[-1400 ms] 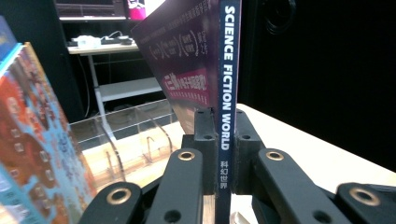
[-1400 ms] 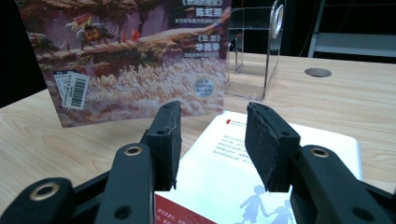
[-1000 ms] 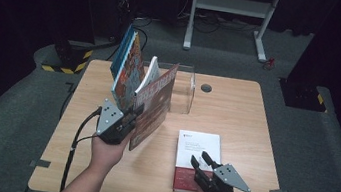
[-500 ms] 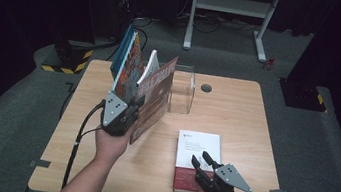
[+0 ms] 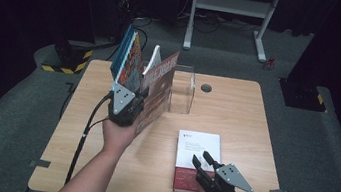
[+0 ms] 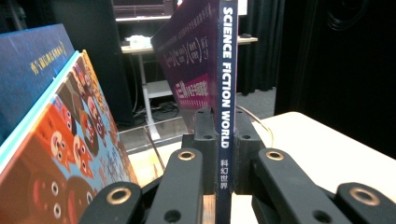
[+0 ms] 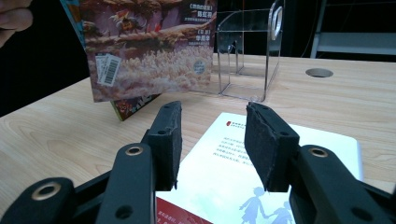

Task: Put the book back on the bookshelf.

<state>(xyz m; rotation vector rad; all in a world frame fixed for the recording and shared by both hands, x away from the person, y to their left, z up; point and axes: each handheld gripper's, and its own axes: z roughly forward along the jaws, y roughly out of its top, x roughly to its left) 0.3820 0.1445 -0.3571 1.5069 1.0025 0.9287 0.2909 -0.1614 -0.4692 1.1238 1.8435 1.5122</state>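
1. the left gripper (image 5: pixel 132 104) clamps the thin magazine with the dark blue "science fiction world" spine (image 6: pixel 227 93) by its spine, holding it upright above the light wooden table (image 5: pixel 256 118).
2. the magazine hangs just beside the leaning colourful books (image 5: pixel 130 62), near the clear acrylic stand (image 5: pixel 183 90).
3. the right gripper (image 5: pixel 205 164) hovers part-open, holding nothing, over the flat white-and-red book (image 5: pixel 199 148).

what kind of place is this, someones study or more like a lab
More likely a lab or recording studio than a study: black curtains close off the space, a lone wooden table stands on grey carpet, yellow-black hazard tape marks the floor, and cables run to equipment behind.
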